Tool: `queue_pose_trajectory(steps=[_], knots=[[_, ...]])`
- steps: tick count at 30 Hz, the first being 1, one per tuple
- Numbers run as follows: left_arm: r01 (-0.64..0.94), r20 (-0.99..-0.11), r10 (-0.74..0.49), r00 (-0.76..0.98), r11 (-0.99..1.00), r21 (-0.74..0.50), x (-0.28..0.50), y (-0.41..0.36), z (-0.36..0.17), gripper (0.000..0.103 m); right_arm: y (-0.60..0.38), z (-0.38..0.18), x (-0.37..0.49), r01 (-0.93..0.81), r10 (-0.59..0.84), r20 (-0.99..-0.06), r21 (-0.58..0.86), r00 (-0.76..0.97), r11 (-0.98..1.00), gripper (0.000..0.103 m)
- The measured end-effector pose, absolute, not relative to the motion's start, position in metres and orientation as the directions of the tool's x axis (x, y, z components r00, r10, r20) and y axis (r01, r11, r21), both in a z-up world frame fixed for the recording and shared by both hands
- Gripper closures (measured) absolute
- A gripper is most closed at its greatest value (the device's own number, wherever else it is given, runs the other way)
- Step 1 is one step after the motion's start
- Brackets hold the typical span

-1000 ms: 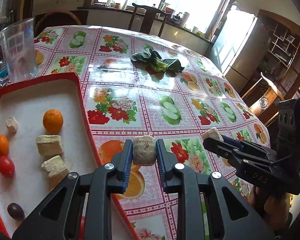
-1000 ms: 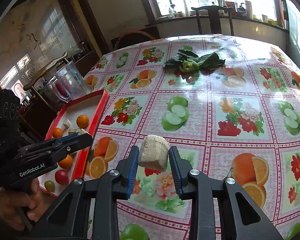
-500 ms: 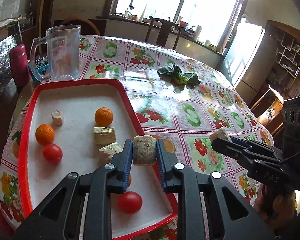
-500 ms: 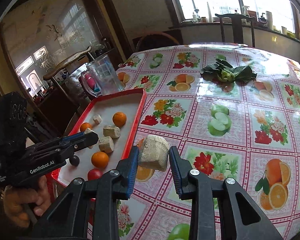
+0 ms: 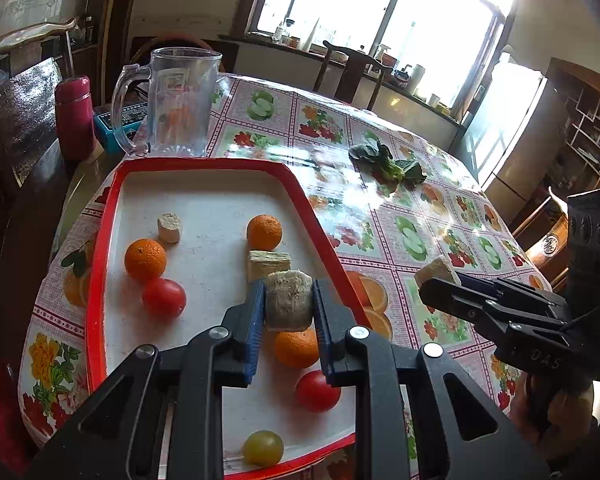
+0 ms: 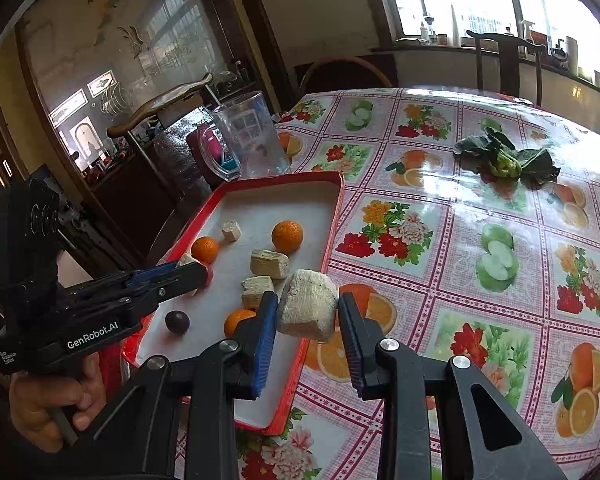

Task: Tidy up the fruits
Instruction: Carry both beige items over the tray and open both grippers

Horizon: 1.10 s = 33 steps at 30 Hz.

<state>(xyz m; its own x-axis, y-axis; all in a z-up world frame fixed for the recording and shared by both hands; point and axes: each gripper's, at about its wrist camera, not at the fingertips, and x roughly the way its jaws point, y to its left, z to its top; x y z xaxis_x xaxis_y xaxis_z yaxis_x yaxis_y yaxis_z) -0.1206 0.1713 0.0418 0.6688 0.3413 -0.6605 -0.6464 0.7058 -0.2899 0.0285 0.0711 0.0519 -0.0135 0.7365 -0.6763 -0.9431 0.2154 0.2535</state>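
Note:
My left gripper [image 5: 288, 300] is shut on a grey-beige chunk [image 5: 289, 299] and holds it above the red tray [image 5: 100, 264]. The tray holds oranges [image 5: 145, 259], tomatoes [image 5: 164, 297], a green grape [image 5: 262, 448], a dark grape [image 6: 177, 321] and more beige chunks [image 5: 269, 265]. My right gripper [image 6: 308, 312] is shut on a pale beige chunk [image 6: 309, 310] above the tray's right rim [image 6: 332, 240]. The right gripper also shows at the right of the left wrist view [image 5: 436, 280]. The left gripper shows at the left of the right wrist view [image 6: 196, 270].
A clear plastic jug [image 5: 176, 100] stands behind the tray, with a red flask [image 5: 74, 116] and a blue box [image 5: 120, 120] to its left. Leafy greens [image 5: 388, 164] lie on the fruit-print tablecloth [image 6: 500, 240]. Chairs stand at the far side.
Both grippers moved left with their chunks. The left one went from over the tablecloth to over the tray. The right one went to the tray's right rim.

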Motion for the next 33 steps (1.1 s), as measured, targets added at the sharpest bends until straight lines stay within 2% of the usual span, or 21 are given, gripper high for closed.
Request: queue_pose_trajectory(steps=[18, 33], knots=[[-0.678, -0.667, 0.355, 0.655, 0.666, -0.311, -0.143, 0.198, 0.035, 0.082, 0.122, 0.047, 0.015, -0.956, 0.719, -0.693, 0.244, -0.055, 0.162, 0.071], [-0.708, -0.688, 0.385, 0.616, 0.652, -0.270, -0.135, 0.264, 0.042, 0.082, 0.209, 0.040, 0.025, -0.961, 0.686, -0.725, 0.228, -0.061, 0.156, 0.071]])
